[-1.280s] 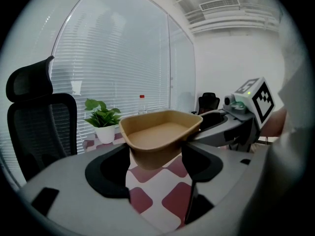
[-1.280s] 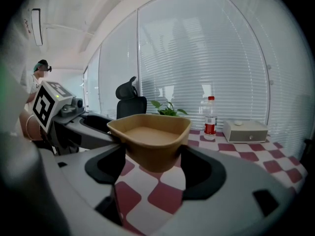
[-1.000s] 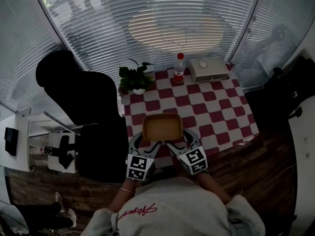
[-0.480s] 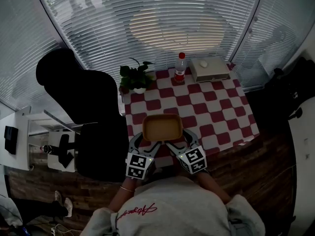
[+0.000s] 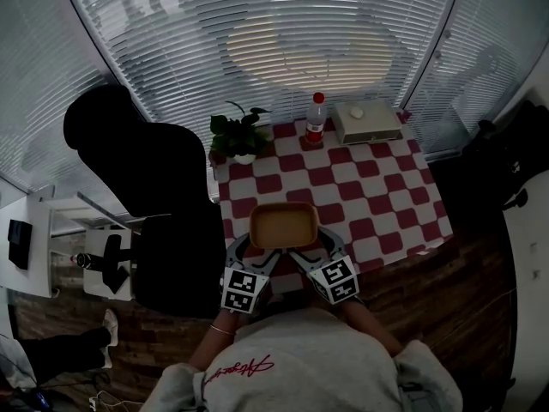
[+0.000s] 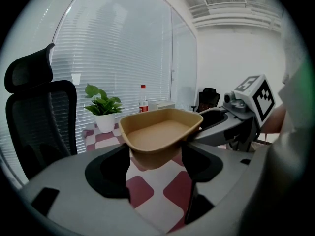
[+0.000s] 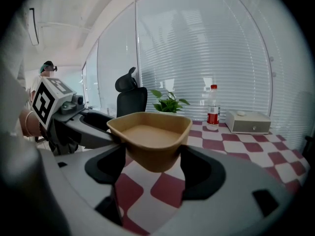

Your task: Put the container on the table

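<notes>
We hold the tan container point(image 5: 284, 224) between both tools: the left gripper point(image 5: 251, 251) has its jaws closed on the near corner at the container's 7 o'clock, and the right gripper point(image 5: 310, 251) is clamped the same way on the corner at 5 o'clock. From either tool the container lies dead ahead at 12 o'clock. In the head view its long axis runs from 9 to 3 o'clock, across our reach. Neither hand is nearer; they share the load evenly. The relation that matters is vertical. The container sits over the near edge of the checkered table point(image 5: 377, 196), which spreads away toward 12 o'clock. We judge the coming move to be a level descent, perhaps with a small push forward. The head view gives the container's place over the checks but hides any gap beneath it. The two gripper views show red and white squares under the container's base, so we judge it is not yet resting on the cloth. They also show each tool's partner alongside. At the table's far edge, around 12 o'clock, a bottle point(image 5: 316, 118) stands well apart from the container.
</notes>
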Tool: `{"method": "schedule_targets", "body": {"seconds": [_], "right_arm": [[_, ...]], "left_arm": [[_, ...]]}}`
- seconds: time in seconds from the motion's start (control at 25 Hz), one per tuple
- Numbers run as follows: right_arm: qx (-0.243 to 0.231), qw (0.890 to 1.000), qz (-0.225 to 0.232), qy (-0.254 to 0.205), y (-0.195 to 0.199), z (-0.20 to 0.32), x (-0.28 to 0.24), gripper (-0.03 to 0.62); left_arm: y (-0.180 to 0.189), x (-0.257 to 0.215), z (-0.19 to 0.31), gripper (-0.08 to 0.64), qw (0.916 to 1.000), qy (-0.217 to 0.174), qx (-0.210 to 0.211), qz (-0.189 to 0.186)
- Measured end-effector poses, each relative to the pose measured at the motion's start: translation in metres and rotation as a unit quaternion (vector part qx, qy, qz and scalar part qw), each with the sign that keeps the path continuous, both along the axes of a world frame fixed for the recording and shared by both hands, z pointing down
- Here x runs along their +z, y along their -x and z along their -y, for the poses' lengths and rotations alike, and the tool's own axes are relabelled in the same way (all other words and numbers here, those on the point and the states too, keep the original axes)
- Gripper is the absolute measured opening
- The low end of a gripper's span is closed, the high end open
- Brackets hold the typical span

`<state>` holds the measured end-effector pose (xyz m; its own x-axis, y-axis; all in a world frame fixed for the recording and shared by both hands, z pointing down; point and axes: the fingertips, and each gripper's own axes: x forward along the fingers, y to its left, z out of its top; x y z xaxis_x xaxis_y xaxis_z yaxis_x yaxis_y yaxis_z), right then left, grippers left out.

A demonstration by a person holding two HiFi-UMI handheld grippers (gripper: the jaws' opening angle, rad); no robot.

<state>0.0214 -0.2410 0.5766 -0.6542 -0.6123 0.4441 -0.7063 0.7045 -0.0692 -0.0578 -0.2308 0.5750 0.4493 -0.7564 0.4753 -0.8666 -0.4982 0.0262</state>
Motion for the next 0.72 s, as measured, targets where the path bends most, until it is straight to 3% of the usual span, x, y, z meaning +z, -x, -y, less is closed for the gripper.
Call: {"method": "schedule_targets", "body": {"seconds": [0.72], "right_arm": [[-0.004,1.0,-0.014,0.018,0.006,-0.001,0.018,0.35]], "left_arm": [[0.006,0.02,-0.002,0.331,0.9996,0.026,-0.002,-0.002]]}}
